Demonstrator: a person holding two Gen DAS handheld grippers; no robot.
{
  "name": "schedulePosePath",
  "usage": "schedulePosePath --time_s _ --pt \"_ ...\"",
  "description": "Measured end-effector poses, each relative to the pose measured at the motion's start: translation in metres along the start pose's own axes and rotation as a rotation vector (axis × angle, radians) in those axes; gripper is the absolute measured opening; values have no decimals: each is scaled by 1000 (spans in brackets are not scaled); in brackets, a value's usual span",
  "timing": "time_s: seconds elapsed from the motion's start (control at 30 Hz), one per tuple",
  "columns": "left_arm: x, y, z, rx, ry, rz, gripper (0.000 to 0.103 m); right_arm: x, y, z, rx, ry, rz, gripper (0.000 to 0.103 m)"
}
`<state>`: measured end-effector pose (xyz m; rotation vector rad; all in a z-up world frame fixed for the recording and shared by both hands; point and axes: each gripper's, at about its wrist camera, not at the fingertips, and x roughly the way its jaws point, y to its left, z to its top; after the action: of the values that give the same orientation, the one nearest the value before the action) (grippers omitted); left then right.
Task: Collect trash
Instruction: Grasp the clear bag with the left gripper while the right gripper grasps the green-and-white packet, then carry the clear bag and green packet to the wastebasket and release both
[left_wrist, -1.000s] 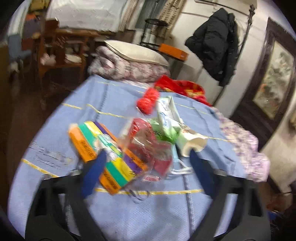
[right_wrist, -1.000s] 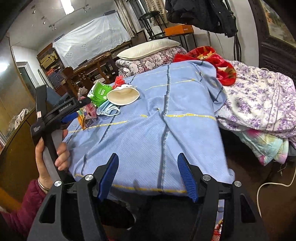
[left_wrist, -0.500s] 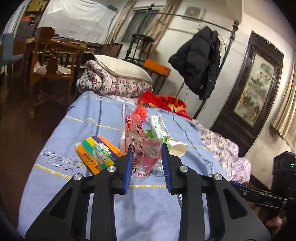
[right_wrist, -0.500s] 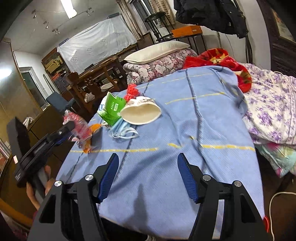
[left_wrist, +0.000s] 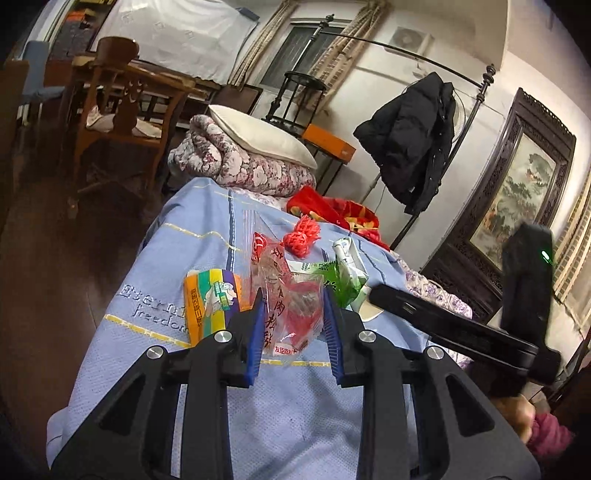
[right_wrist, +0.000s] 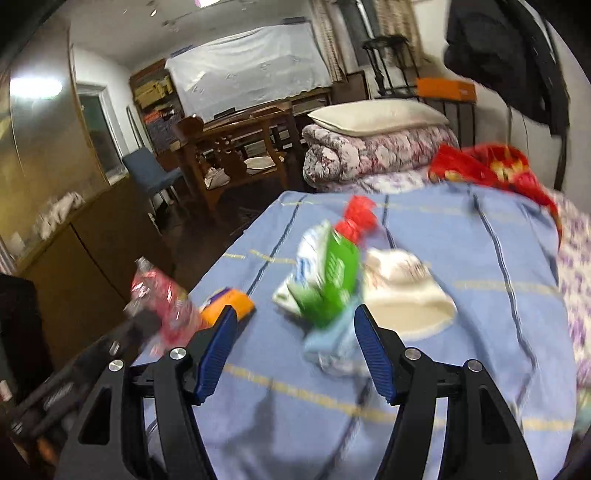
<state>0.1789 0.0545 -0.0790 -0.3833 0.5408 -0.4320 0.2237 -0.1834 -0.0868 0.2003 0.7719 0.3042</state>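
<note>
- Left wrist view: the left hand-held gripper (left_wrist: 291, 325) is clamped on a clear bag (left_wrist: 286, 295) with red print, its 2 blue pads pressing the crinkled film from both sides.
- The bag looks thin and slippery, so I would keep the squeeze firm and lift straight up before carrying it off; a loose corner could drag its neighbours.
- At 9 o'clock of the bag, just beside it, a striped packet (left_wrist: 210, 299) lies on the blue bed (left_wrist: 184, 236).
- At 2 o'clock a green carton (left_wrist: 343, 273) lies near; at 12 o'clock, further up the bed, sits a red net (left_wrist: 303, 236).
- The right hand-held gripper's black body (left_wrist: 454, 325) reaches in from 3 o'clock, close to the carton, so the 2 tools could knock together.
- Right wrist view, blurred: the right hand-held gripper (right_wrist: 295, 343) has its pads apart and holds nothing.
- The carton (right_wrist: 328, 277) lies near 12 o'clock of the open pads, with a pale blue mask (right_wrist: 328, 343) under its near end and a white cup-shaped thing (right_wrist: 406, 295) at 2 o'clock, touching it.
- Judged from this, the carton is the next pick; close on it alone, clear of the mask straps.
- The bag (right_wrist: 162, 299) shows at 9 o'clock, held up off the bed's edge.
</note>
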Motion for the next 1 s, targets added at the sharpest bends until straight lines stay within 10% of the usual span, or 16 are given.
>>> schedulePosePath --time_s 0.07,0.13,0.17,0.53,1.0 --pt "2 1 0 -8 10 -16 30 13 9 5 -41 -1 -53 65" --pt "4 1 1 -8 15 -25 30 29 13 7 -74 22 -115 27" --pt "4 1 2 -11 18 -38 30 37 12 7 -78 49 -129 24" --pt "-12 -33 -11 55 3 -209 30 -59 -5 4 -8 -134 -60 23" --pt "-44 -77 -69 156 61 -121 30 -162 -54 -46 62 -177 -104 23"
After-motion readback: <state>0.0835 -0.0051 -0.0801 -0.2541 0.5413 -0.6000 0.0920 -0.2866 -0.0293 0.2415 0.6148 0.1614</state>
